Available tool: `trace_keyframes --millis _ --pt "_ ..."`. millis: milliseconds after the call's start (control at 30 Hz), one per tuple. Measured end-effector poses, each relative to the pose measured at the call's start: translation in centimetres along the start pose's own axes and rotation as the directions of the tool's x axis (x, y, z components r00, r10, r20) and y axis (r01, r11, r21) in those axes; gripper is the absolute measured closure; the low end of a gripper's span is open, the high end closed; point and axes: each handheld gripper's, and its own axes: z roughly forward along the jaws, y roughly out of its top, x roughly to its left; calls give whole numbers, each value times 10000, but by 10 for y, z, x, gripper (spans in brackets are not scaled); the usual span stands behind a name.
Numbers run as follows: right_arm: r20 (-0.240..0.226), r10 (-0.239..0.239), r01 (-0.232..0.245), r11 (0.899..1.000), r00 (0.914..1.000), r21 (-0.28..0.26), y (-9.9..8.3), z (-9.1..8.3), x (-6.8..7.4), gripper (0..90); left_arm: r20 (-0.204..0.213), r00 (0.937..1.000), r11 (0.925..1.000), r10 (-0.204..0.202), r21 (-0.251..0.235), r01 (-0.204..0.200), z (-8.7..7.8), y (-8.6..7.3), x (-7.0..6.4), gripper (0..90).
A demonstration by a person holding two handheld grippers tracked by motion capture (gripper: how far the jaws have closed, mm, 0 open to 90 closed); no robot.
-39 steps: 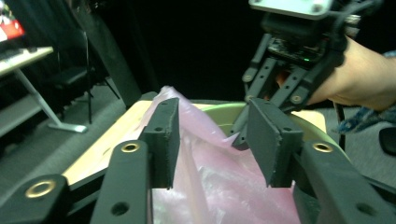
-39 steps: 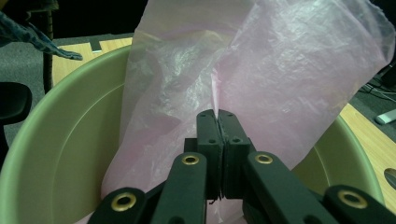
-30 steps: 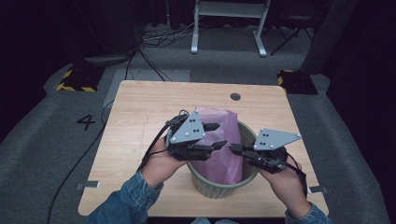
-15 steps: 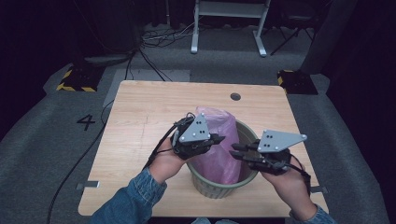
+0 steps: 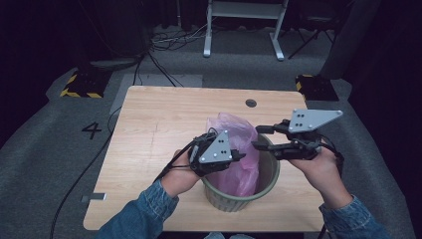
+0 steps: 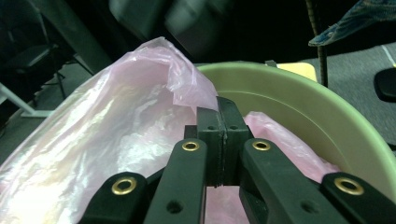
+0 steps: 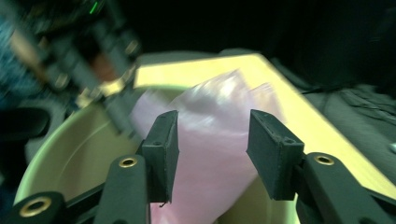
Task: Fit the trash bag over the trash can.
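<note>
Pink bag liner (image 6: 116,126) is pinched at its edge by your left tongs (image 6: 219,122), whose jaws are pressed together on a fold of the film just inside the near rim of the green bin (image 6: 322,116). Your right tongs (image 7: 212,144) stand apart, with the bag between and beyond the pads, gripping nothing yet. From here, the thin plastic could tear or slip free if you pull hard with the left before the right has hold, since one small pinch carries all the strain. Closing the right on too little film would likely let it slide out. The light bin (image 5: 266,172) may also tip or skid on the tabletop (image 5: 164,114) if you tug sideways. The bin holds the bag alone, which bunches up above the rim toward the far side; whether anything lies inside the bag cannot be told.
</note>
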Motion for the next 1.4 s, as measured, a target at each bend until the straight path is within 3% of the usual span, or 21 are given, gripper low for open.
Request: trace_keyframes --millis 33,67,167,300,400,467,500,533,600,633,733,767,800,867,900,933,1000,1067,1100,1333,1400 --pt "-611 -215 248 9983 9979 533 -3 9 1 652 -90 9999 9998 -140 -121 139 -3 -1 2 858" --pt "-611 -215 248 9983 9979 533 -3 9 1 652 -90 9999 9998 -140 -121 139 -3 -1 2 859" --pt "-984 -127 256 9910 9951 1310 -8 18 5 848 -291 9988 9989 -404 -235 397 -7 -5 6 874" --pt "-1274 102 106 9869 9918 1613 -9 18 10 900 -276 9983 9983 -516 -288 508 -11 -8 8 892" --pt "-1106 -5 178 9877 9939 1554 -9 16 11 900 -58 9991 9980 -428 -465 425 -13 -9 7 893" --pt "-624 -72 146 9927 9980 1193 -9 11 7 739 -7 9996 9985 -278 -480 278 -13 -8 4 895" --pt "-627 182 -126 9960 9979 888 -11 11 1 527 25 9999 9987 -170 -489 171 -12 -7 2 895" --pt "-729 304 -244 9964 9969 812 -11 12 -2 432 25 9999 9987 -170 -489 171 -12 -7 2 895" --pt "-680 375 -318 9959 9970 842 -13 18 -4 339 81 9999 9980 -95 -617 99 -12 -6 1 895" --pt "-748 393 -327 9957 9964 872 -14 22 -4 338 103 9999 9978 -75 -655 81 -12 -6 2 895" --pt "-988 468 -362 9936 9940 1067 -16 30 -3 397 143 9999 9974 -61 -722 71 -12 -5 1 895" --pt "-1241 398 -224 9901 9915 1386 -18 36 -2 635 95 10000 9975 -20 -712 26 -13 -5 1 895" --pt "-1355 340 -145 9898 9902 1421 -18 37 -1 714 8 10000 9979 3 -650 -3 -13 -6 1 895" --pt "-1107 216 -60 9903 9936 1391 -20 36 2 826 -155 9998 9983 -77 -581 68 -15 -8 2 895" --pt "-1107 216 -60 9903 9936 1391 -20 36 2 826 -155 9998 9983 -77 -581 68 -15 -8 2 895" --pt "-605 241 -157 9908 9979 1342 -22 32 7 830 -329 9992 9983 -227 -539 209 -16 -11 4 895" --pt "-408 190 -134 9910 9990 1330 -23 30 10 832 -409 9985 9981 -352 -518 330 -17 -12 5 895" --pt "151 -4 -13 9931 9999 1176 -27 23 21 846 -404 9974 9963 -604 -635 578 -20 -16 9 895" --pt "173 13 -32 9939 9998 1102 -29 21 25 846 -402 9969 9958 -681 -645 655 -19 -17 10 895" --pt "-432 -253 300 9931 9987 1130 -32 17 49 842 -846 9945 9975 -621 -392 589 -16 -19 11 896" --pt "-842 -525 624 9910 9951 1187 -30 16 60 825 -954 9934 9973 -644 -415 607 -15 -19 12 896"
